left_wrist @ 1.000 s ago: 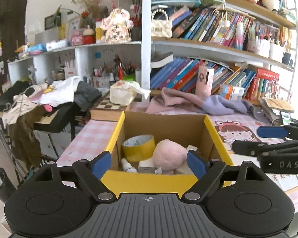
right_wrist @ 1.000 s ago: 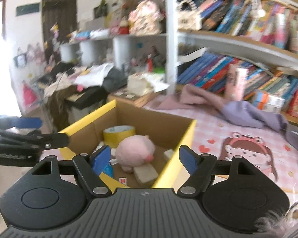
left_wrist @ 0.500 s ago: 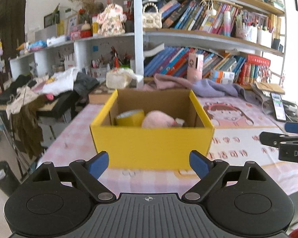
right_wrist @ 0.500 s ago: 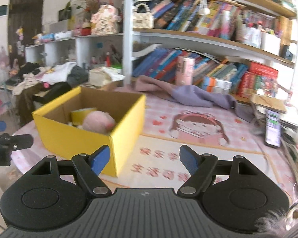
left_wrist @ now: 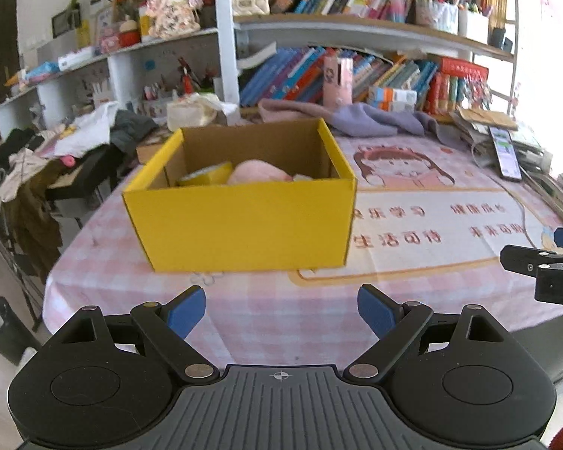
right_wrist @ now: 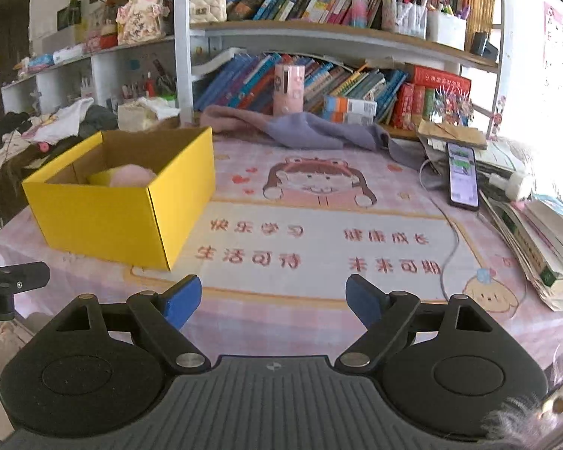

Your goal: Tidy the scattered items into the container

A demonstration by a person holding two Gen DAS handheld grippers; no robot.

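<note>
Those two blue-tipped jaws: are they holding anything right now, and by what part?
Nothing. The left gripper is open and empty; the right gripper is opening, with nothing between its jaws.

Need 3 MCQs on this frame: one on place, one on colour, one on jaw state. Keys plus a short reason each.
1. Where does the yellow box sit relative to the phone in the right wrist view?
A. left of it
B. right of it
C. on top of it

2. What colour is the round plush toy in the box?
A. green
B. pink
C. black

3. What is between the left gripper jaws?
A. the roll of tape
B. the phone
C. nothing

Answers:
1 A: the box stands at the tablecloth's left end, the phone at its right edge.
2 B: a pink fuzzy top shows above the box wall.
3 C: the jaws stand apart over bare checked tablecloth.
</note>
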